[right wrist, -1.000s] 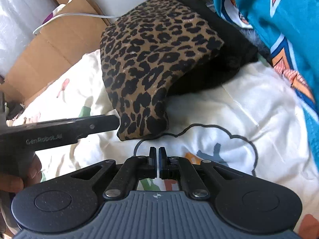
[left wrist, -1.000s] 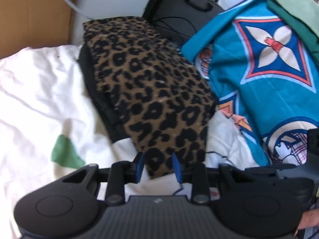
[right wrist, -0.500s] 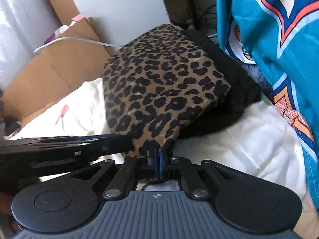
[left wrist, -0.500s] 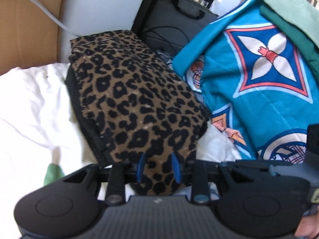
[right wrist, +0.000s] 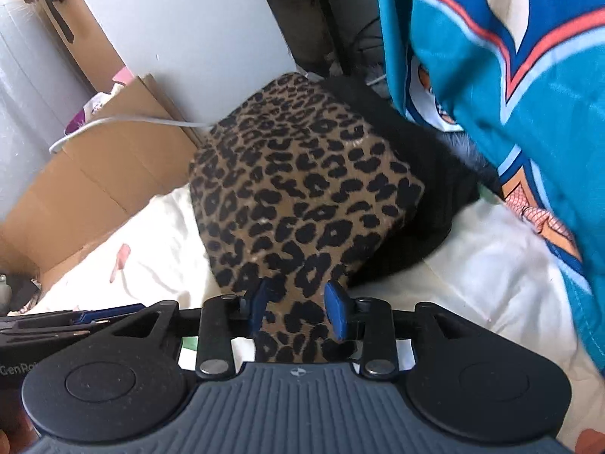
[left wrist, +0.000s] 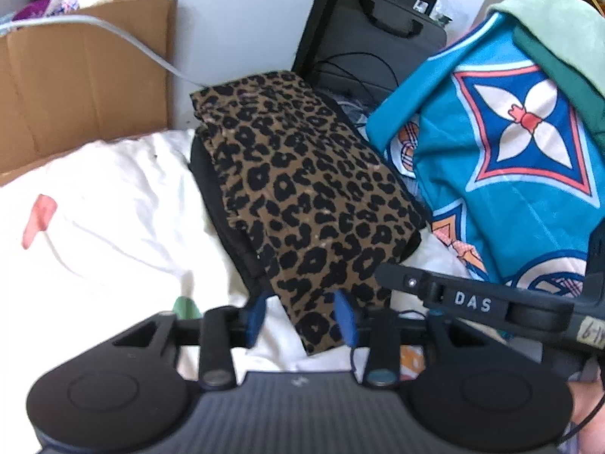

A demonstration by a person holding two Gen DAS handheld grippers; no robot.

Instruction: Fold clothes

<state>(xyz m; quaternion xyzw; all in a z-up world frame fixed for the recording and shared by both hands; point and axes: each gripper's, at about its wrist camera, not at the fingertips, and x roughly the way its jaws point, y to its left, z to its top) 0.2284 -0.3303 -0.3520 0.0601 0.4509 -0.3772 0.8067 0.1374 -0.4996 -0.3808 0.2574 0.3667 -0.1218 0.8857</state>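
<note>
- A bed with a white sheet (left wrist: 113, 204) printed with small pink and green shapes.
- A pale grey wall (left wrist: 234, 30) stands behind the bed.
- Flattened brown cardboard (left wrist: 83, 75) leans against the wall, with a grey cable (left wrist: 124, 38) running across it.
- A dark case with a handle (left wrist: 382, 34) sits under a black frame.
- Bright daylight falls on the sheet.

Right gripper (right wrist: 297, 312) jaws spread around the folded leopard-print garment (right wrist: 302, 204).
</note>
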